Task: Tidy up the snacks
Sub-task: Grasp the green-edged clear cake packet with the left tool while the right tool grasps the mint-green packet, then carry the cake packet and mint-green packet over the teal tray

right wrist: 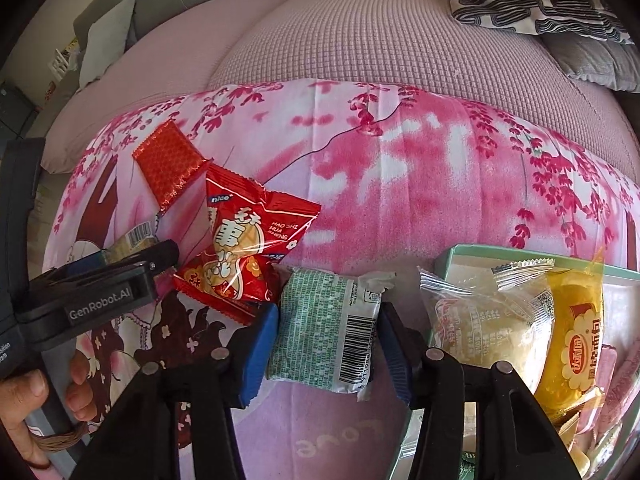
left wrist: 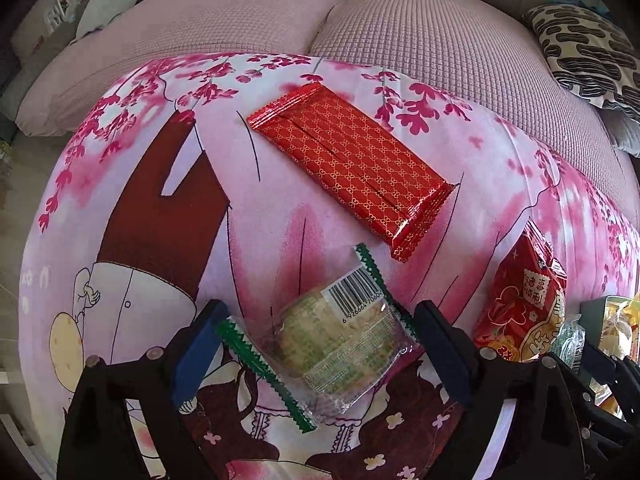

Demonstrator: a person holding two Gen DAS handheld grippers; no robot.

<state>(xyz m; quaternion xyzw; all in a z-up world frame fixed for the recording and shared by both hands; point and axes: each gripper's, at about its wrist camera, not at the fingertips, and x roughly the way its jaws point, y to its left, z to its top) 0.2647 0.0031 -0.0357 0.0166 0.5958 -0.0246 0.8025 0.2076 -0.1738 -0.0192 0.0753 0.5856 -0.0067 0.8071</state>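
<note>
Snacks — right claw (right wrist: 326, 338) clamps green packet (right wrist: 324, 328), left claw (left wrist: 320, 352) gapes around clear-wrapped cake (left wrist: 340, 344)

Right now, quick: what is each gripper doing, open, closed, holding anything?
Left gripper: open, straddling the clear-wrapped pastry with green edges, not clamped.
Right gripper: closed on the green-printed snack packet.

Box (right wrist: 448, 258) crowded; open cloth (right wrist: 400, 184) beyond; red bag (right wrist: 248, 256) left.
</note>
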